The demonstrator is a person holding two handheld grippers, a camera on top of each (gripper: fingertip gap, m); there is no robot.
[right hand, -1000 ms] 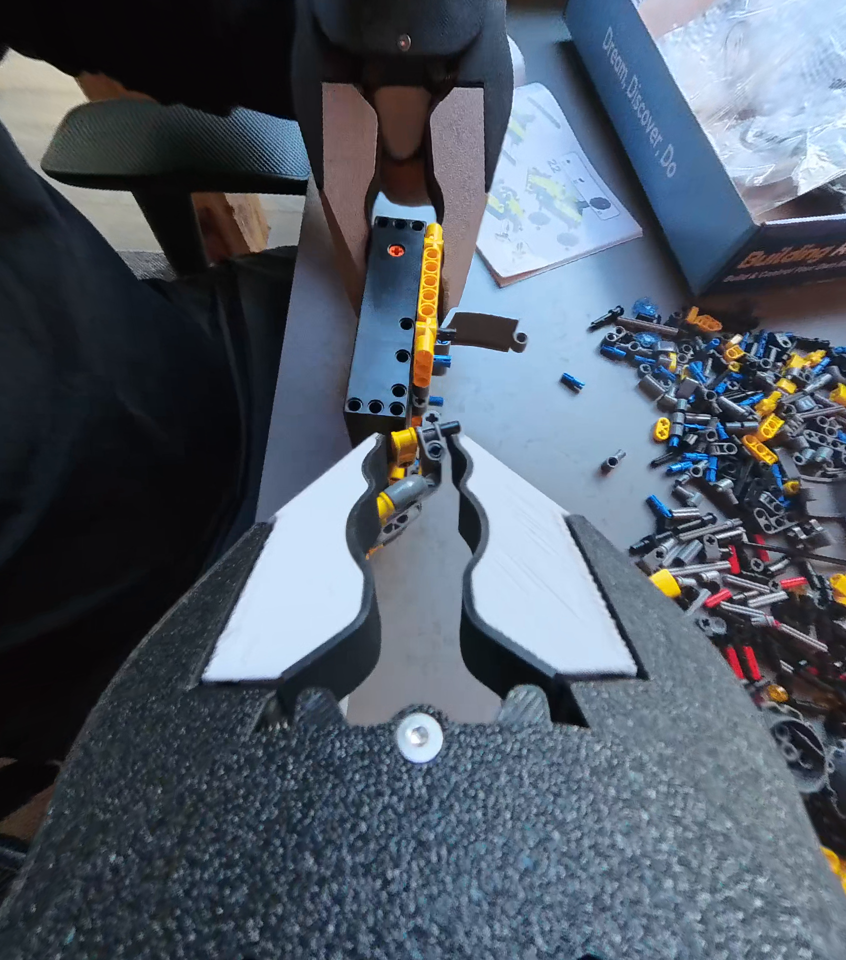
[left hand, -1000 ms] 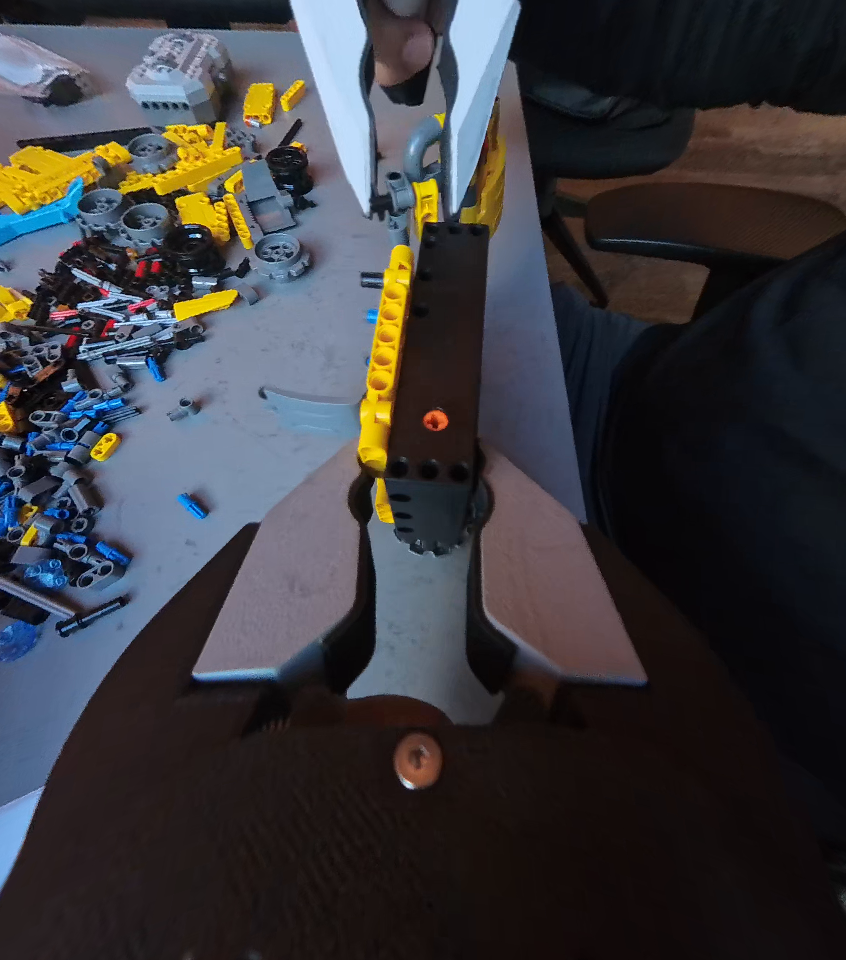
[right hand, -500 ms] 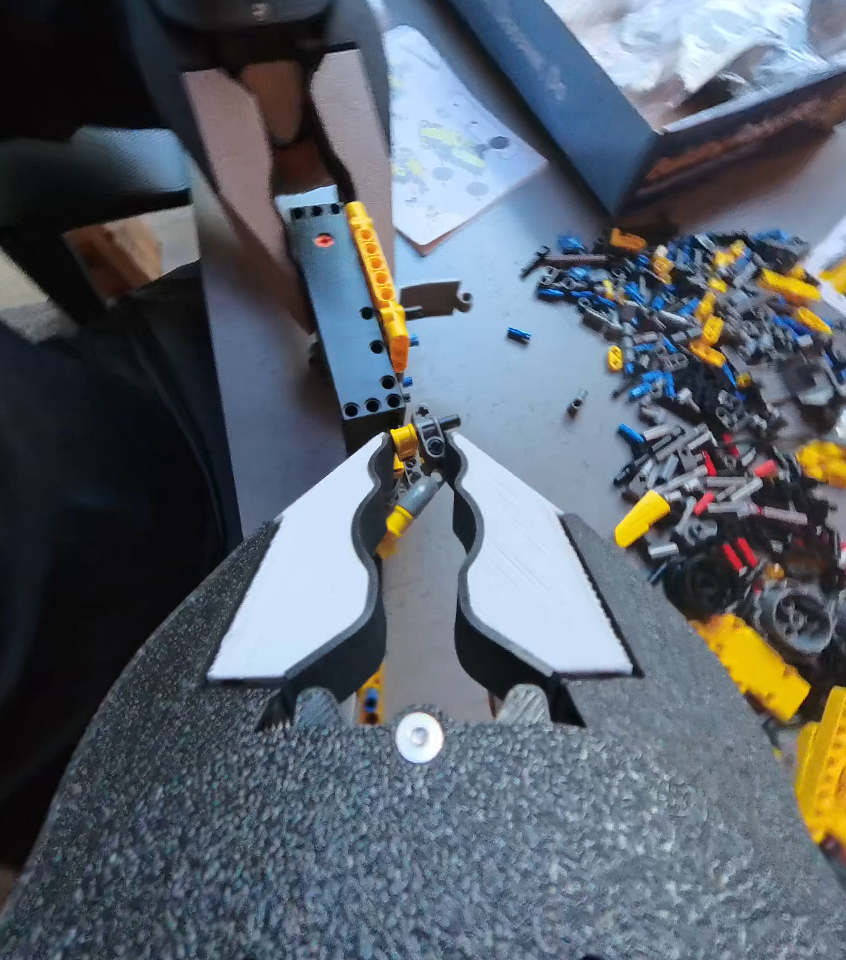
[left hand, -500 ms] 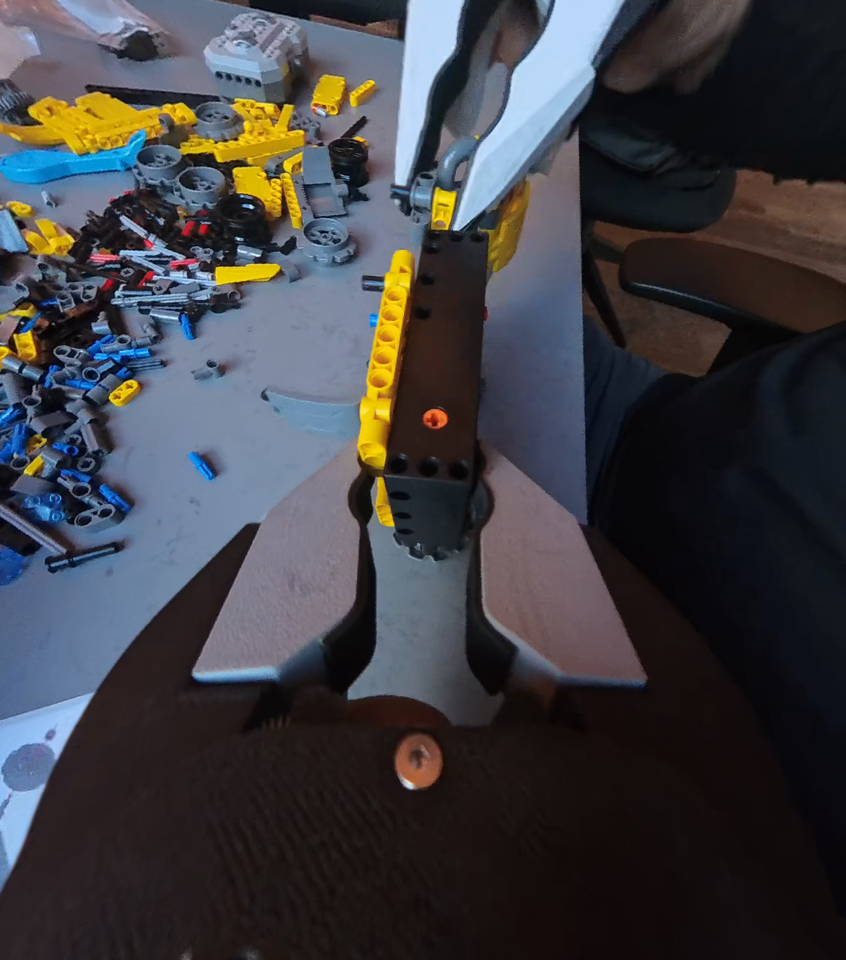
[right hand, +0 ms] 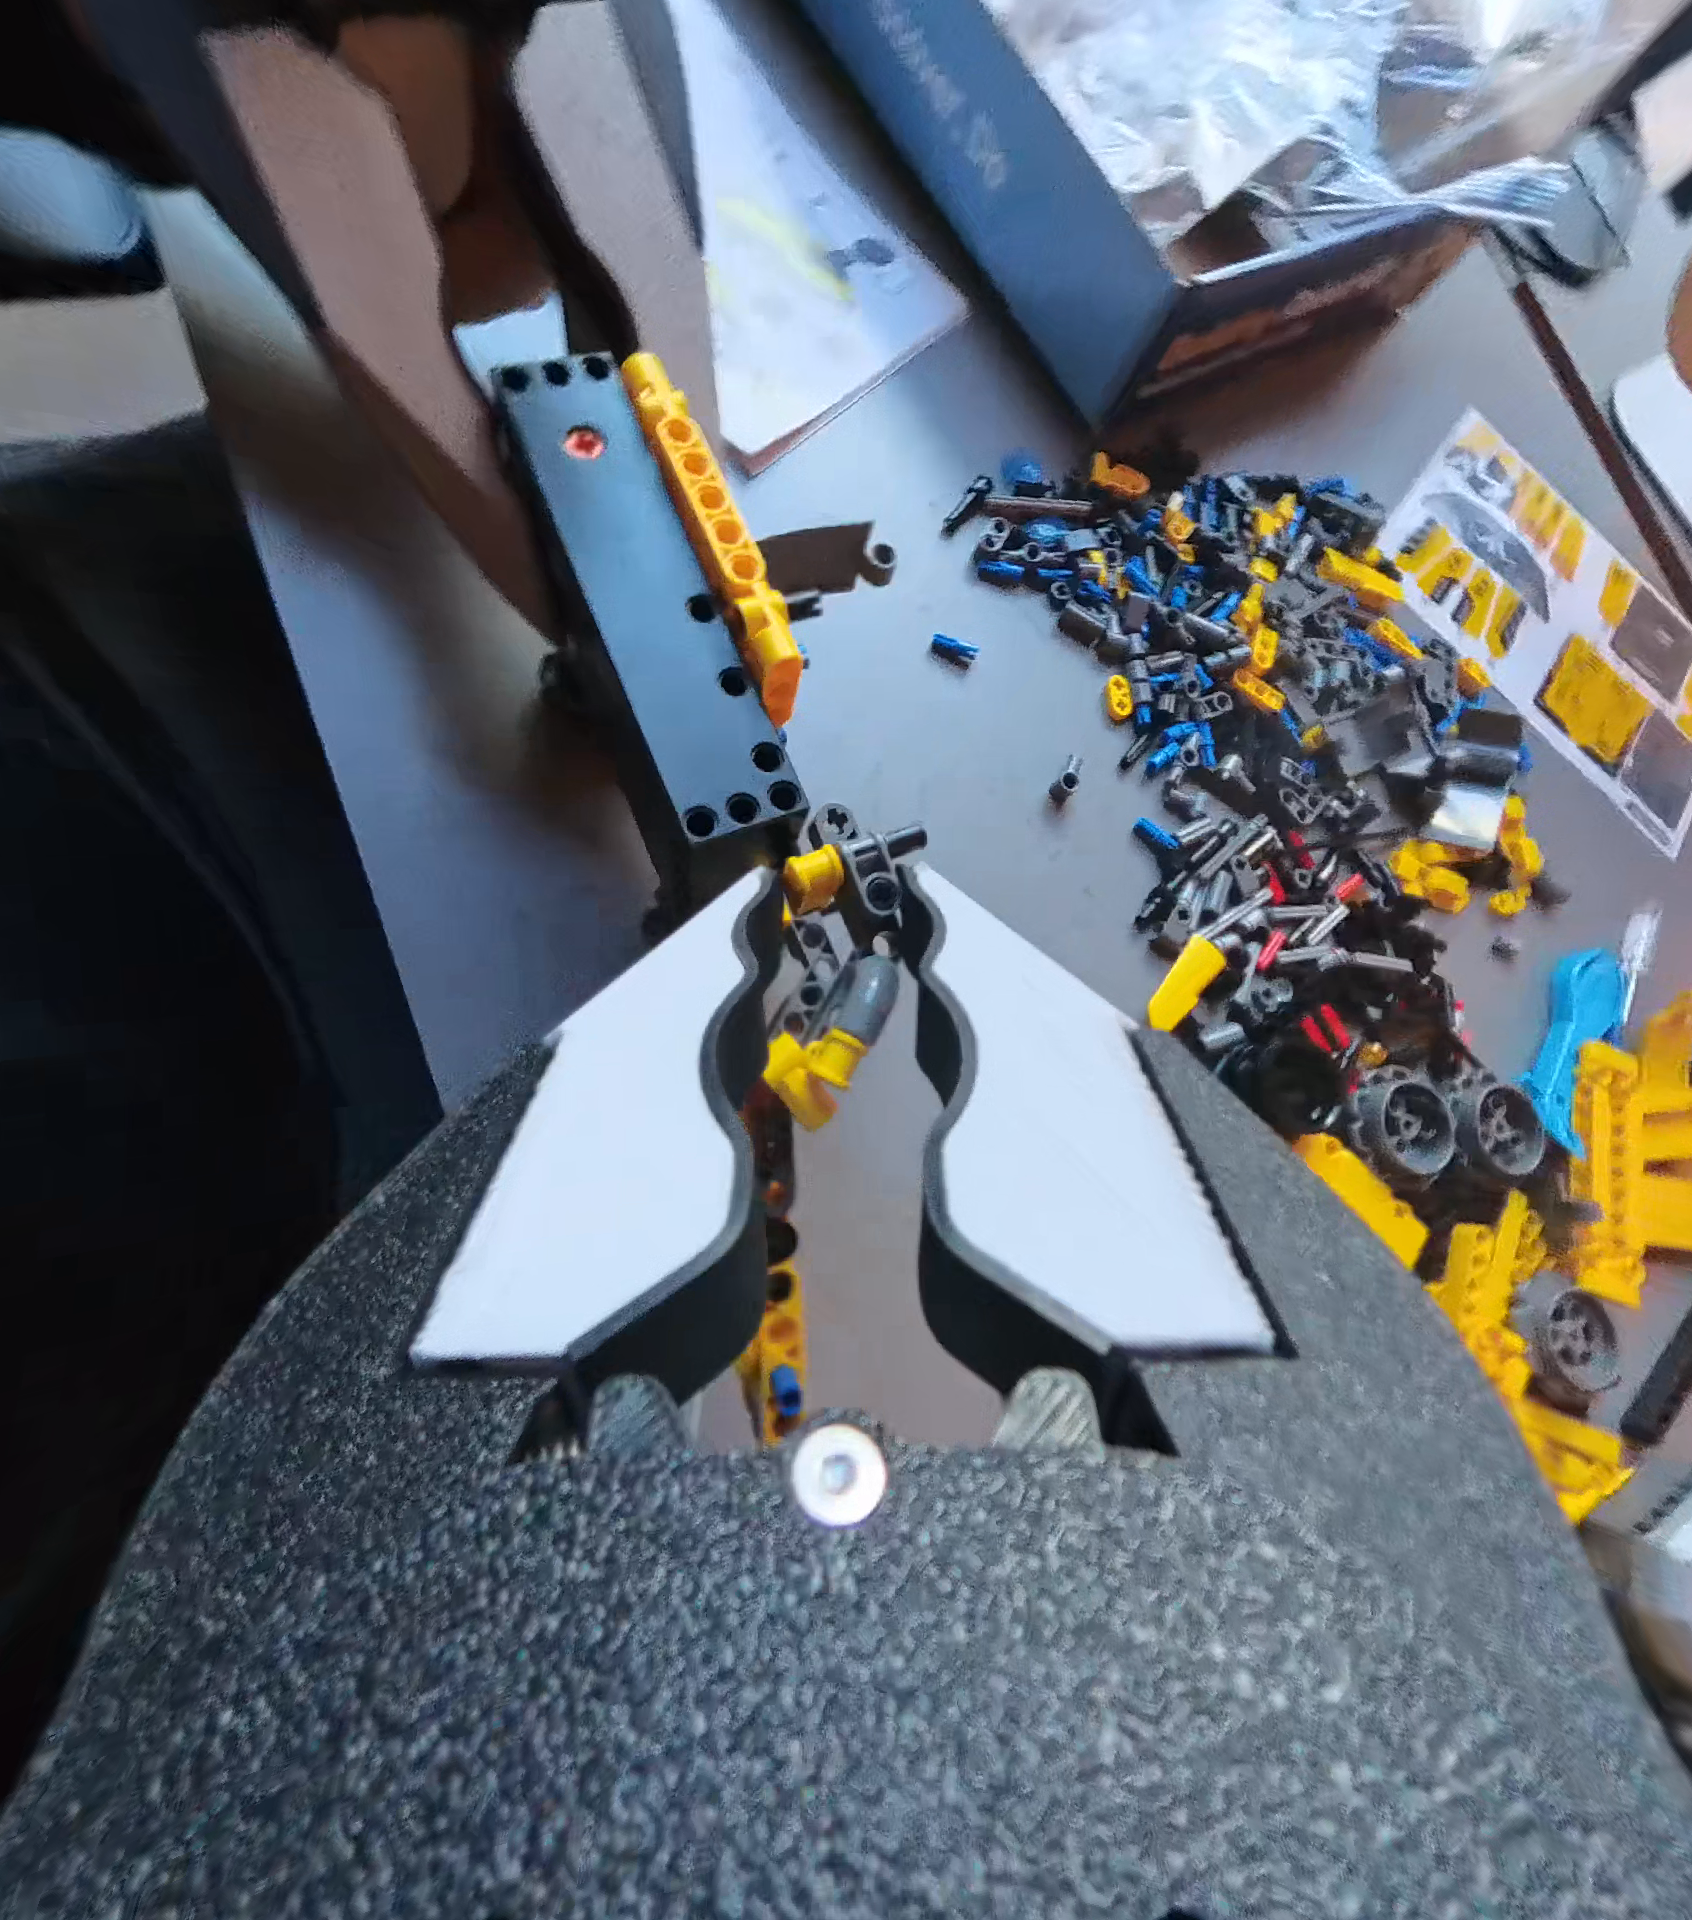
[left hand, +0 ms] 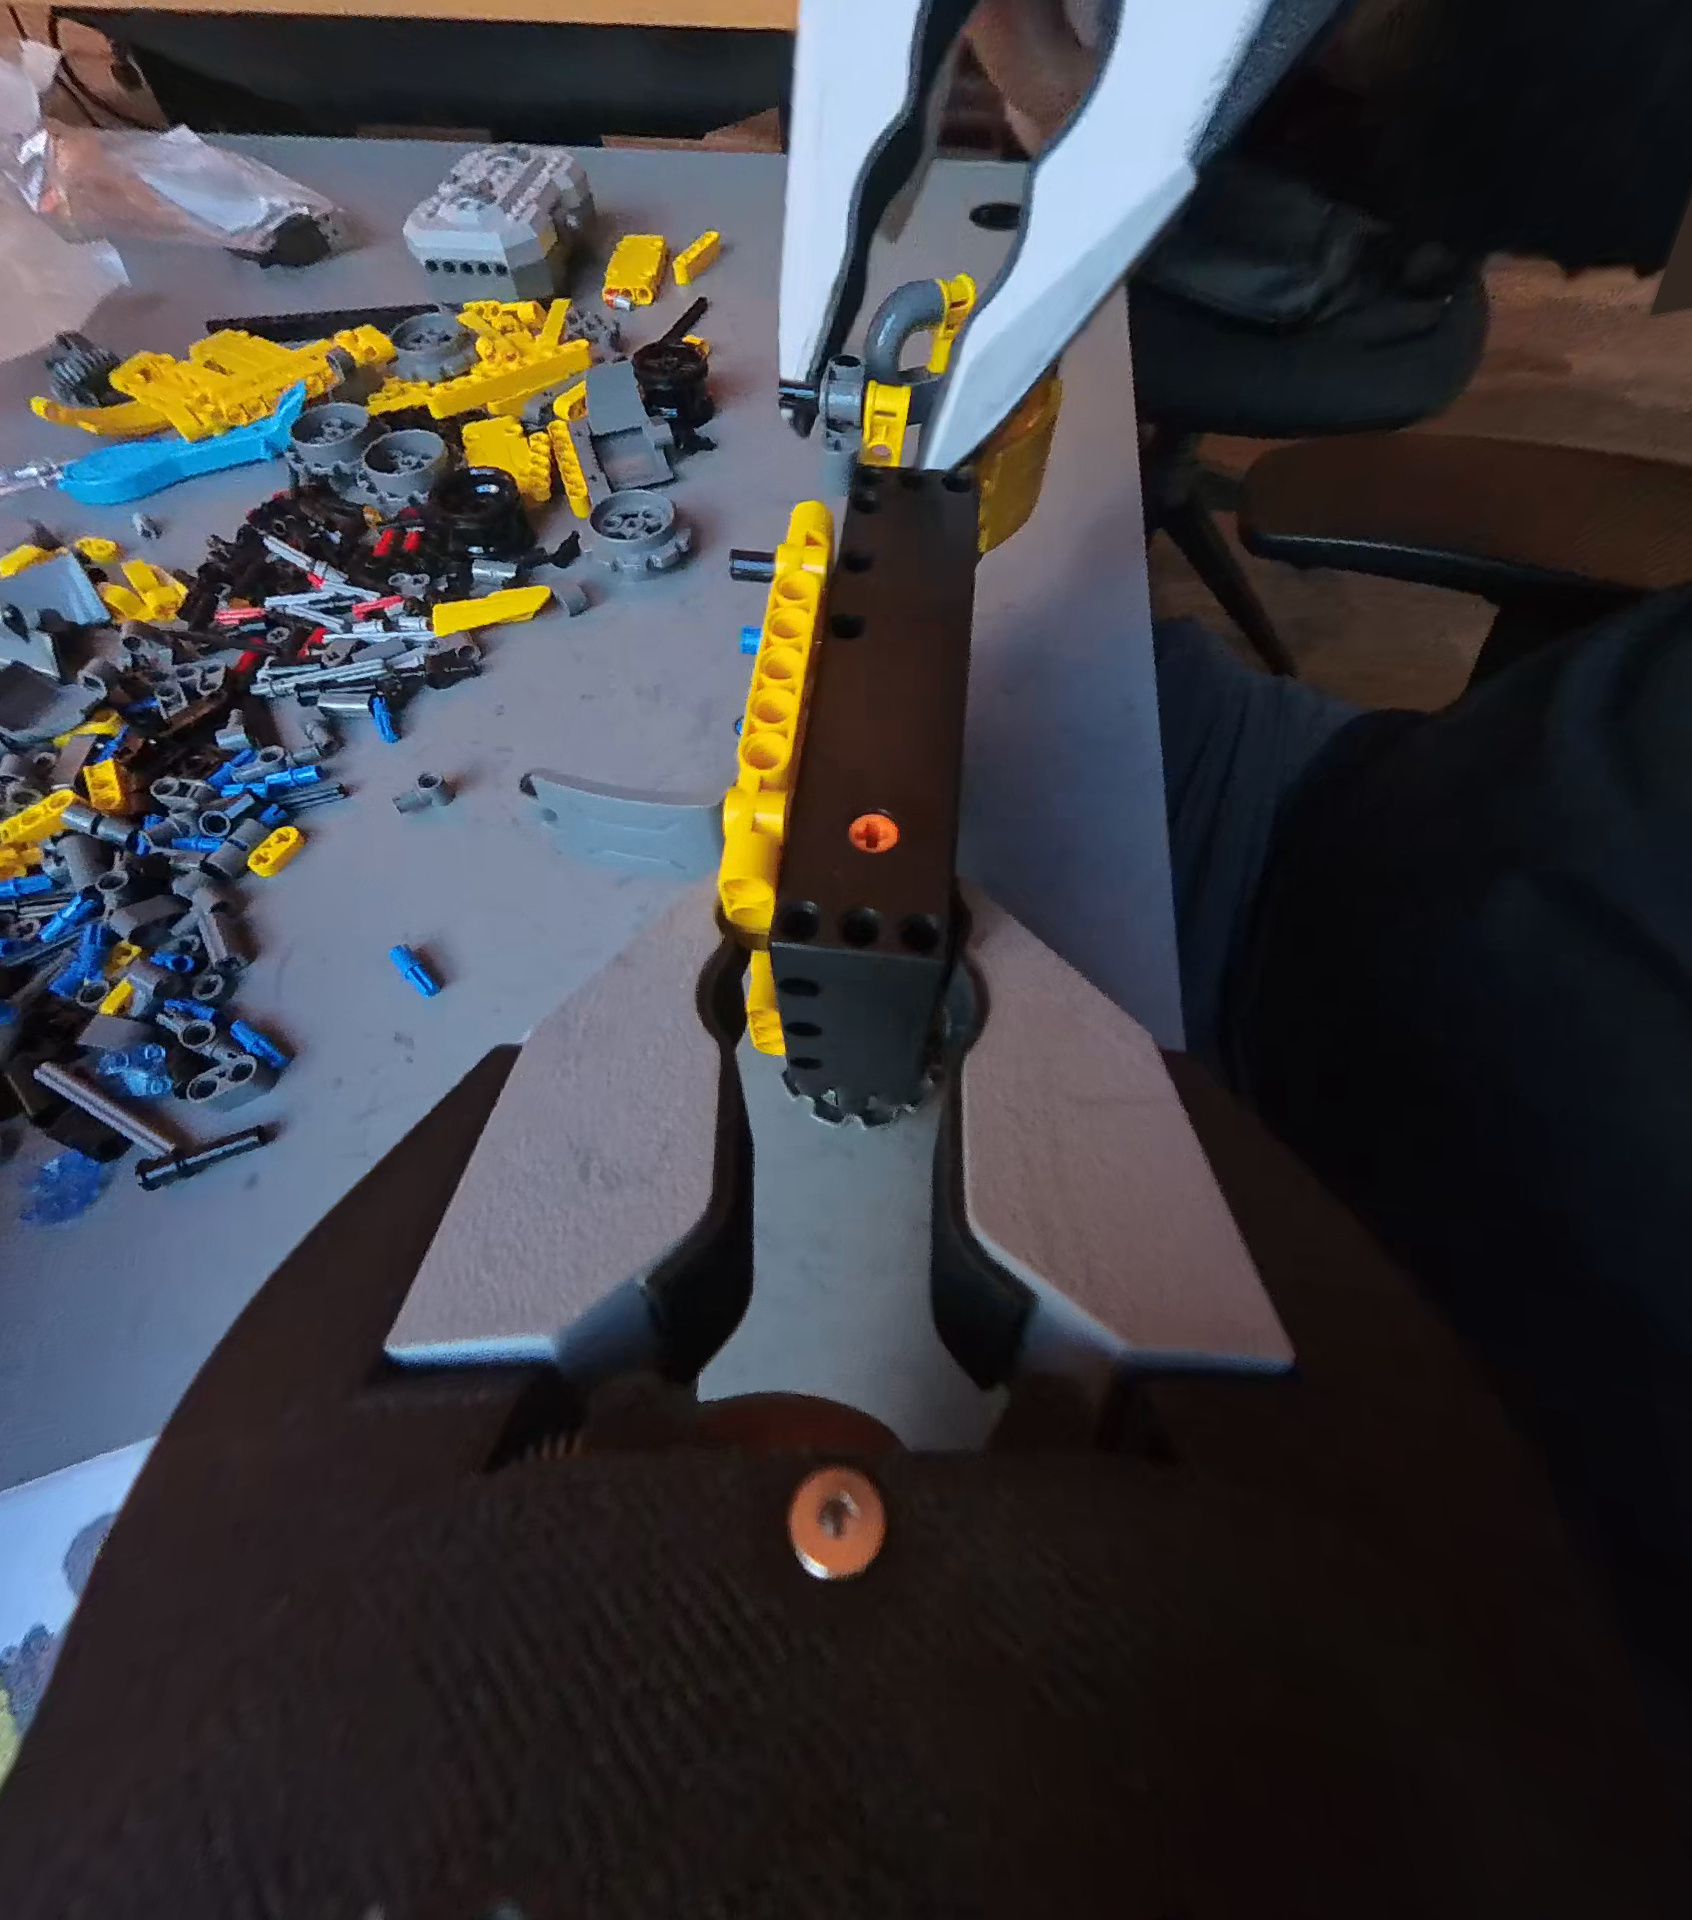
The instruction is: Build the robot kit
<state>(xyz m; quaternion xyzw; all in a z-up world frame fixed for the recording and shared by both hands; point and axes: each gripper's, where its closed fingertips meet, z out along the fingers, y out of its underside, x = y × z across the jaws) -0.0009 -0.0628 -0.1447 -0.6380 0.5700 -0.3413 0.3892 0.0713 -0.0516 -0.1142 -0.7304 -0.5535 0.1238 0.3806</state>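
My left gripper [left hand: 837, 966] is shut on the near end of a long black block [left hand: 883, 748] with a yellow holed beam [left hand: 780, 717] along its left side, held above the grey table [left hand: 530, 935]. My right gripper [right hand: 837, 883] is shut on a small sub-assembly [right hand: 842, 966] of grey, black and yellow connector pieces, held at the block's far end [right hand: 717, 790]. In the left wrist view the right gripper [left hand: 883, 416] comes down from the top with that sub-assembly [left hand: 899, 353] against the block's far end. The beam also shows in the right wrist view [right hand: 717, 520].
A heap of loose small parts [left hand: 146, 790] covers the table's left, with wheels [left hand: 374, 447], yellow beams [left hand: 302, 374], a blue tool [left hand: 167, 468] and a grey curved panel [left hand: 624, 821]. A dark box [right hand: 1081, 208], booklets [right hand: 821, 270] and a sticker sheet [right hand: 1569, 613] lie beyond. A person's dark clothing [left hand: 1496, 1039] and chair [left hand: 1496, 509] are right of the table edge. Spacing between my two grippers at the tips: around 9 centimetres.
The right gripper has swung and tilted, still holding the sub-assembly at the block's far end. The left gripper's view has shifted a little; the block stays gripped.
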